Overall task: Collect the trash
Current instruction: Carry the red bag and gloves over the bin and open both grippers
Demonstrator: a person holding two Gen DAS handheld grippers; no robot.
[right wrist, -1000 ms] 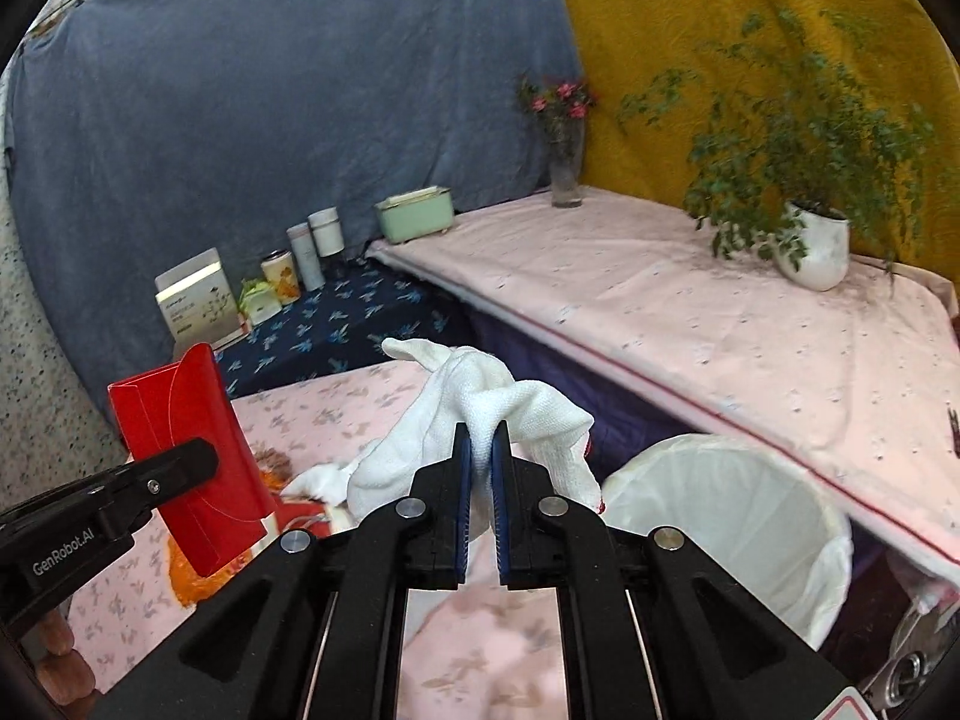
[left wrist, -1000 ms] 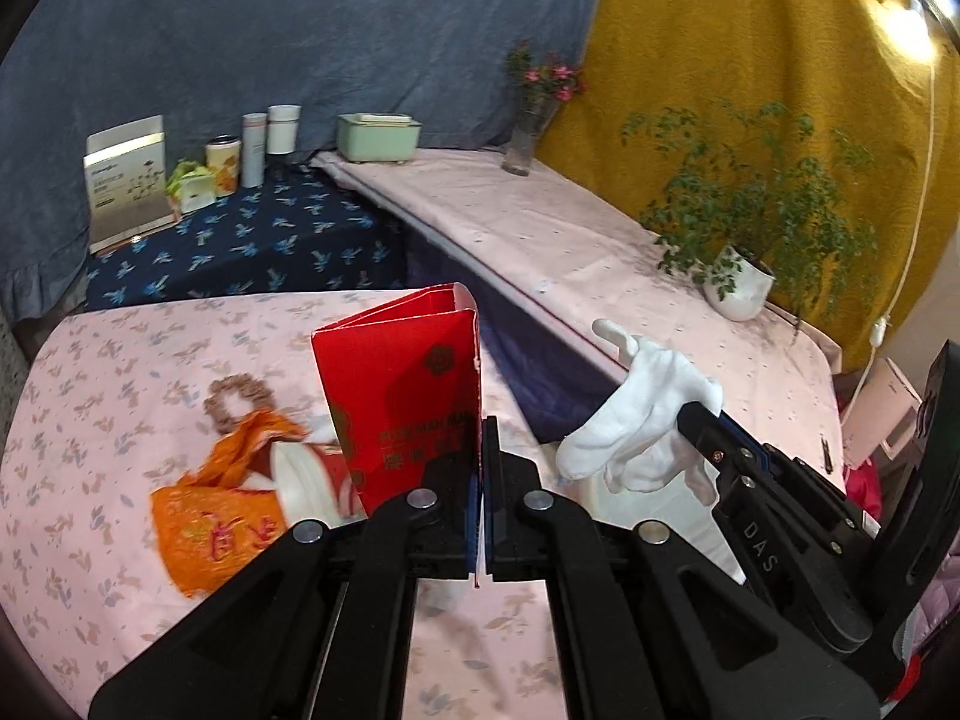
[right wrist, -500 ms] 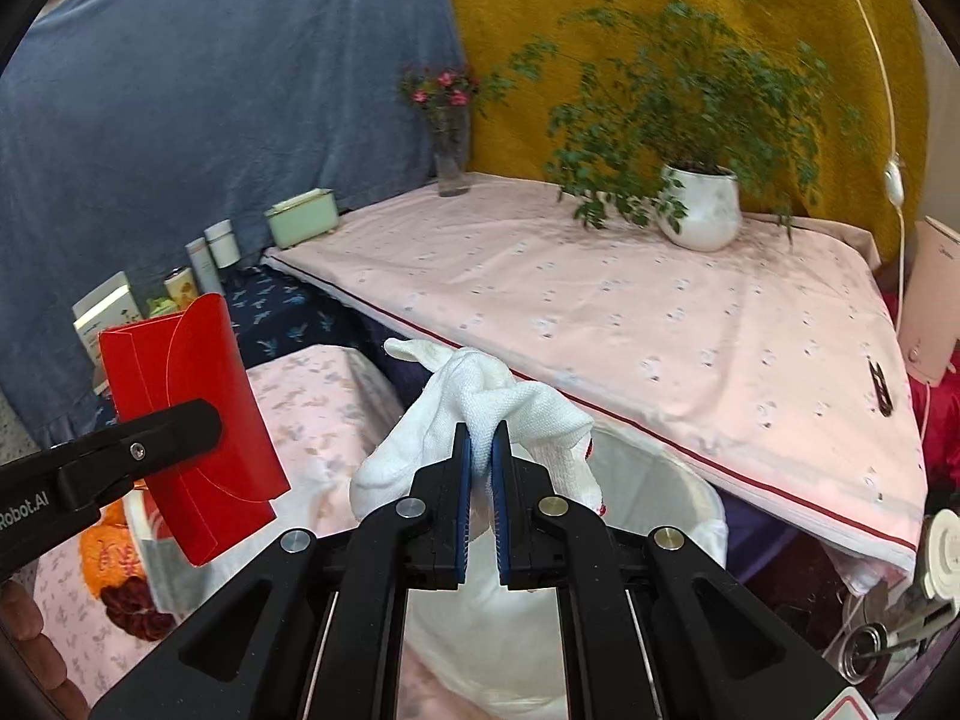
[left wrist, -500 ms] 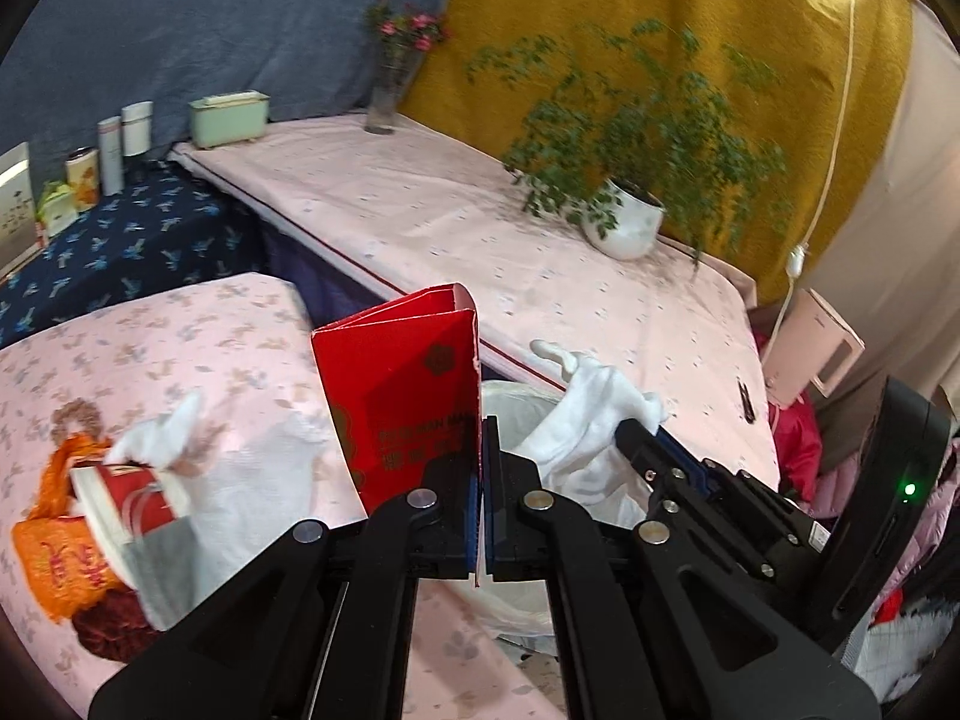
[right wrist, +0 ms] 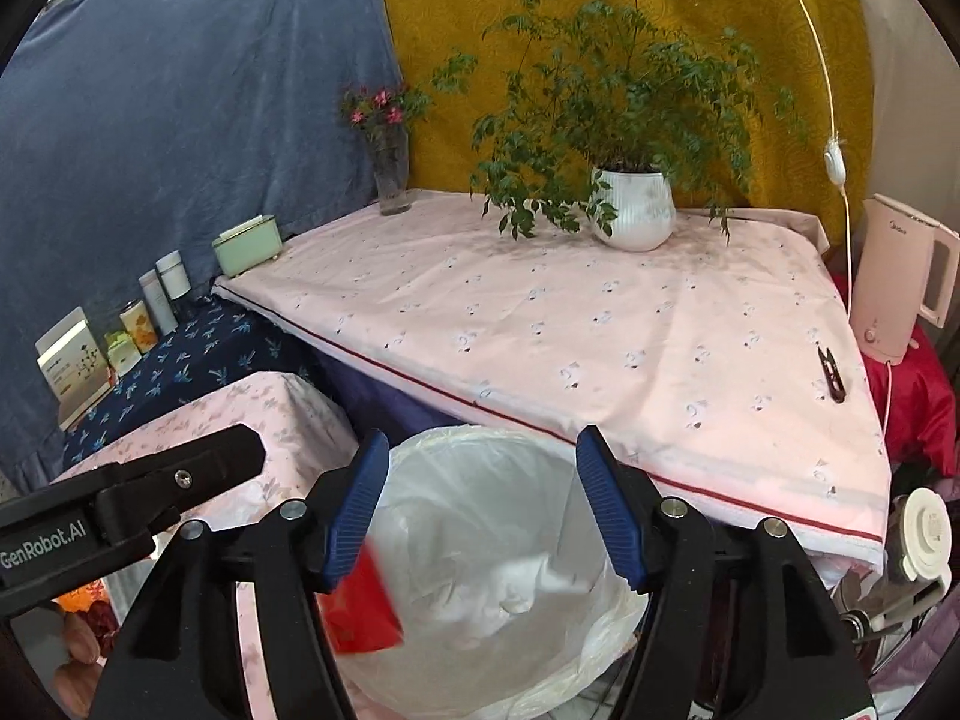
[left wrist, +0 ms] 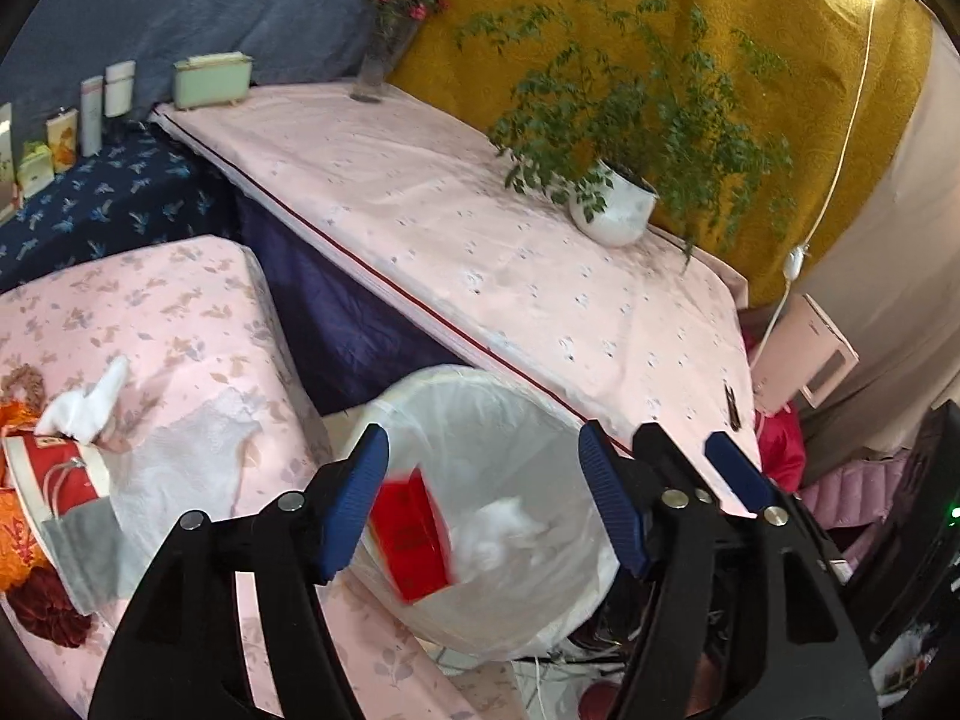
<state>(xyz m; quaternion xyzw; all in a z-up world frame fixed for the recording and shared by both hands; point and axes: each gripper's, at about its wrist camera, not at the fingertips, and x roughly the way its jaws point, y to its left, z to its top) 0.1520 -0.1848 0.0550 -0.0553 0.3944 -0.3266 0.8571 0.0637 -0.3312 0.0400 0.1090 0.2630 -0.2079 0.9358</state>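
Inside lined bin (left wrist: pixel 558 414), red packet (left wrist: pixel 411 531), white tissue (left wrist: pixel 501 531).

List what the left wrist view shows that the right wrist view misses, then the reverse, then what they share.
Left only: white tissue and a red cup on the floral table, plus the right tongs. Right only: a pink kettle and the left tongs' arm. Both: the lined bin with the red packet in it, and the potted plant.

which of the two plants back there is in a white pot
The leafy green plant, in the white pot. The pink flowers stand in a clear glass vase.
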